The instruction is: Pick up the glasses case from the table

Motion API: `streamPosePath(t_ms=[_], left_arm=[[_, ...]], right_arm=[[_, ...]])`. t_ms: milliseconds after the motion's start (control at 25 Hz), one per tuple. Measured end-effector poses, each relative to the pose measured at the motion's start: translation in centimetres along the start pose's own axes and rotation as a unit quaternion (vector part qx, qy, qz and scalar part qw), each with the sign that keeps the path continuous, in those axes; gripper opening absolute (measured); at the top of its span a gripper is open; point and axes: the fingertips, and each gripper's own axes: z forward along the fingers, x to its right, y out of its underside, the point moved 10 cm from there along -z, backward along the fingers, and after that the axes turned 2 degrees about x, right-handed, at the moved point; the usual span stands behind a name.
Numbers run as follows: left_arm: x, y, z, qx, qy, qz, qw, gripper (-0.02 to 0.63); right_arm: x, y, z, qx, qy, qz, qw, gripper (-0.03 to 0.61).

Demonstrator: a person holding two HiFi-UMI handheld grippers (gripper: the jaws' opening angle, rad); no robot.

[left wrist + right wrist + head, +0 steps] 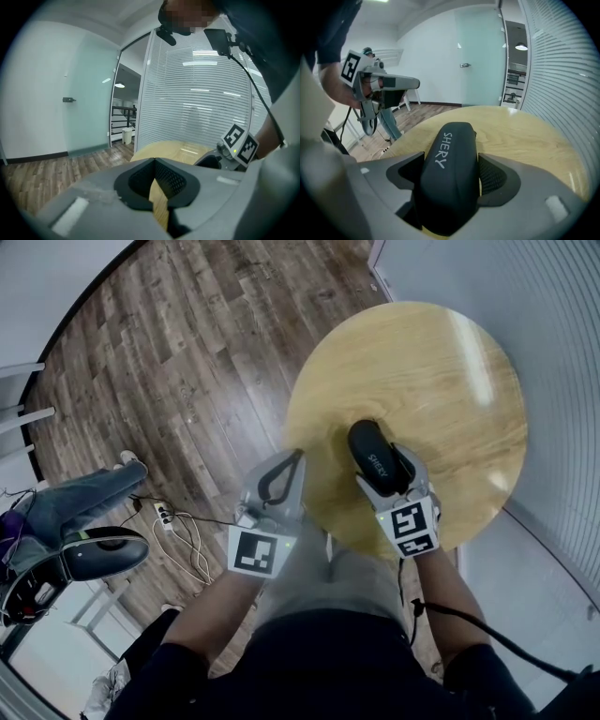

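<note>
A black glasses case (373, 454) (452, 140) with white lettering lies on the round wooden table (441, 381) (525, 136) near its front edge. My right gripper (384, 467) (452, 172) straddles the case's near end. Its jaws stand wide, with a thin gap between each pad and the case, so it is open. My left gripper (298, 457) (154, 161) hovers at the table's left rim, fingertips together, holding nothing. The left gripper view shows the table (178, 149) beyond its tips and the right gripper's marker cube (239, 143).
Wood-plank floor (187, 352) surrounds the table. A power strip with cables (167, 515) lies on the floor to the left, near a person's leg in jeans (80, 498) and a black rounded object (103, 554). A glass wall with blinds (562, 381) runs along the right.
</note>
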Motion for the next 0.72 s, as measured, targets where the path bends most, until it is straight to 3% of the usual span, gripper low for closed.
streamPosePath(t_ms=[160, 520, 720], left_arm=[[0.0, -1.1, -0.8, 0.01, 0.005, 0.014, 0.9998, 0.003], [0.3, -4.0, -2.0, 0.028, 0.009, 0.016, 0.9994, 0.003], [1.3, -7.5, -3.9, 0.051, 0.022, 0.018, 0.9983, 0.003]], right_arm=[[0.3, -1.2, -1.4, 0.023, 0.004, 0.038, 0.999, 0.365], [0.7, -4.7, -6.1, 0.066, 0.039, 0.034, 0.996, 0.364], [0.3, -6.2, -10.4, 0.097, 0.06, 0.049, 0.992, 0.364]])
